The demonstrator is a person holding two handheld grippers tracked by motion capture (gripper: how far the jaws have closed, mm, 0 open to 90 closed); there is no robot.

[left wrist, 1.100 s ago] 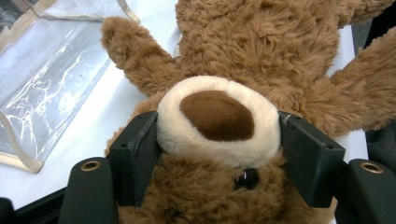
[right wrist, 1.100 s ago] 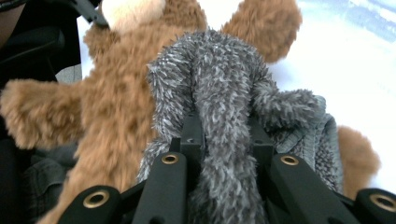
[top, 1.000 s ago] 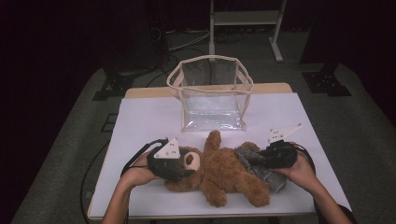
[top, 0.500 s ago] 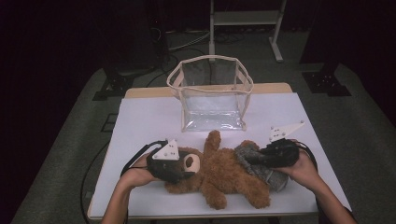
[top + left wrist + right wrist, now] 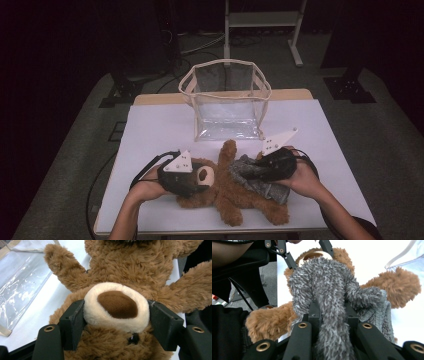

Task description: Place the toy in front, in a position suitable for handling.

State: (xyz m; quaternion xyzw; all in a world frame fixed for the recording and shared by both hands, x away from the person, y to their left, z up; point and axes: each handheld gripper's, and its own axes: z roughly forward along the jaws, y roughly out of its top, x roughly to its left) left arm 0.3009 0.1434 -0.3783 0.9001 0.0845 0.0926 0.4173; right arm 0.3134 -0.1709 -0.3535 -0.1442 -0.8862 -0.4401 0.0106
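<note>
Bear [image 5: 227,192] lay near the front edge of the surface [image 5: 160,125], before a clear bag [image 5: 227,102]. Left tool [image 5: 116,315] pinched its muzzle. Right tool [image 5: 332,315], clamped on grey cloth [image 5: 329,287], had just lifted slightly, seemingly starting to peel it off.

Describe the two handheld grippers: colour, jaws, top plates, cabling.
Both the left gripper and the right gripper have rounded black bodies, each topped by a pale grey three-cornered plate with small dots. Black cables loop back from each. The jaws are matte black blocks on arms with brass-coloured eyelets. The person's forearms are bare.
</note>
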